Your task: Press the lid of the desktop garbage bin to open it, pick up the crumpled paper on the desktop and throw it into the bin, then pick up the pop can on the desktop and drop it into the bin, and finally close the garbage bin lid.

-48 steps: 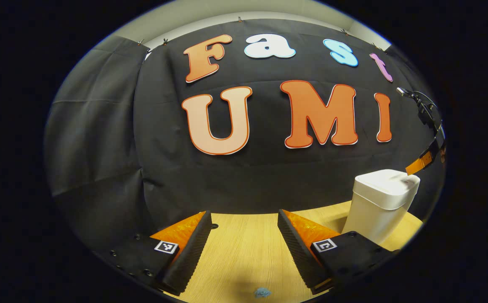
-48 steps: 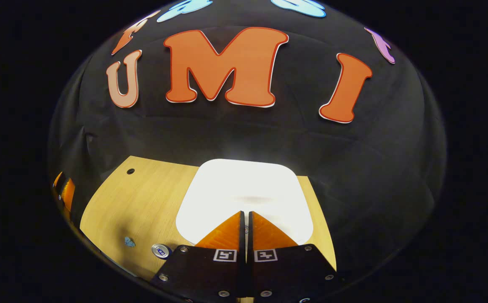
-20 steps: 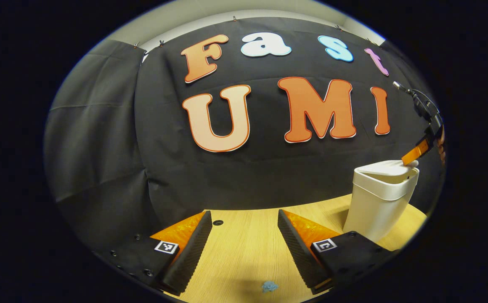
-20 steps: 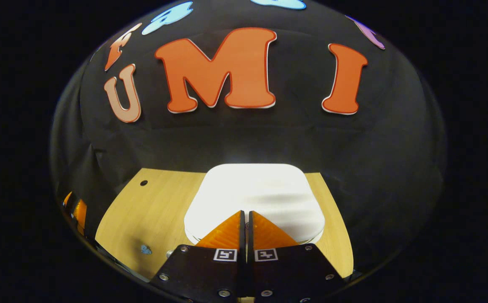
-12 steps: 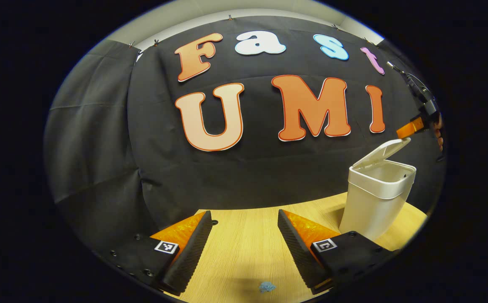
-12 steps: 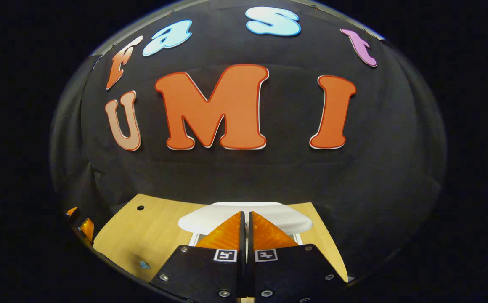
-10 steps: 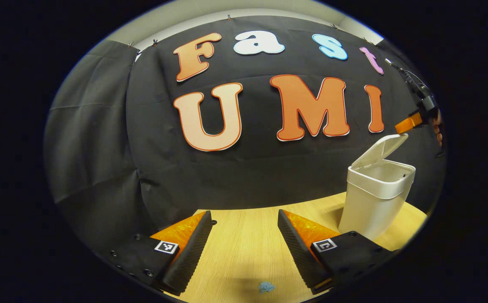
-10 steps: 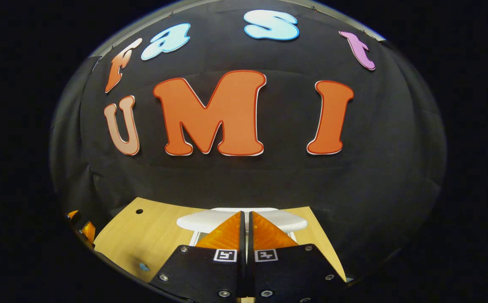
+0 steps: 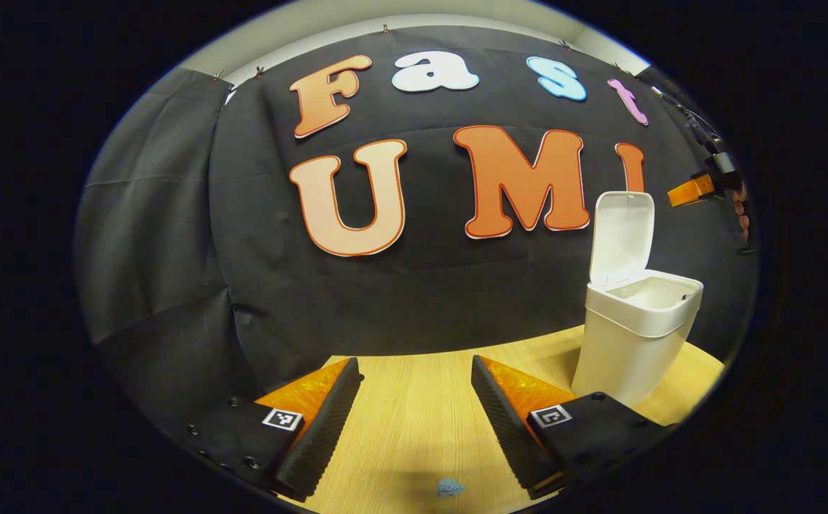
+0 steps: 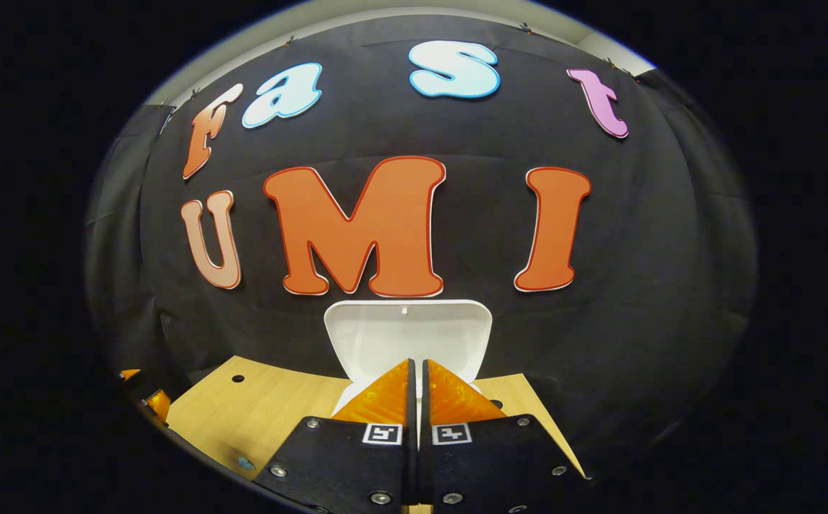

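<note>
Bin (image 9: 632,350): white, right side of the left gripper view, standing on wooden desktop (image 9: 414,421); mouth open.
Lid (image 9: 621,235): swung upright above the bin's rear rim (inner face toward the camera in the right gripper view (image 10: 407,335)).
Left gripper (image 9: 414,400): bottom centre, fingers wide apart, nothing between them.
Right gripper (image 10: 415,382): bottom centre of its view, fingers together, tips in front of the lid; also at far right edge of the left gripper view (image 9: 692,191), above the bin, clear of the lid.
Crumpled paper (image 9: 448,488): small blue scrap, bottom edge, on the desktop just below the left gripper's fingers.
</note>
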{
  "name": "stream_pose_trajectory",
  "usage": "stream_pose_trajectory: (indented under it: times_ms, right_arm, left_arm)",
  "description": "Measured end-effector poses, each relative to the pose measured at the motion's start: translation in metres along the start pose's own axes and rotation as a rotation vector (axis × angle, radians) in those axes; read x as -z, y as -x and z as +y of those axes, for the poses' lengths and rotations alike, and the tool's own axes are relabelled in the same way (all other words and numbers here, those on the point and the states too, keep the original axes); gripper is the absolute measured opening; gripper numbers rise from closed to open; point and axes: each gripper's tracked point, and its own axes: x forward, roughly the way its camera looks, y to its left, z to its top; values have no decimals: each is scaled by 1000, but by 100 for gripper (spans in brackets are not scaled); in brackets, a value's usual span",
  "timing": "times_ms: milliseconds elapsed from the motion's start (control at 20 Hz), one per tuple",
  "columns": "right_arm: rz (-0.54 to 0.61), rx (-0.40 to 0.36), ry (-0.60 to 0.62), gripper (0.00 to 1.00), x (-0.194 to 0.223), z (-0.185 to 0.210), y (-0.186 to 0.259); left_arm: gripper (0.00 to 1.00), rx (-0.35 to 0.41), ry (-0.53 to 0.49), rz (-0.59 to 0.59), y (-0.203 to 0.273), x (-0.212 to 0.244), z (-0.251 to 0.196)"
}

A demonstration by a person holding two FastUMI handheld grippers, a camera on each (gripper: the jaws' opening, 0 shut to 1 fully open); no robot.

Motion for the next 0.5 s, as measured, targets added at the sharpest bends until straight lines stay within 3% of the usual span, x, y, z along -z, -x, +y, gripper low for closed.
stream_pose_trajectory:
  times_ms: [350,500]
  right_arm:
    - [-3,-44,23,4,23,17,7]
    - [-8,-80,50,16,32,32,12]
  left_arm:
    - [100,19,-2,11,-2,1,-6]
    - [100,22,-10,1,-1,-2,-6]
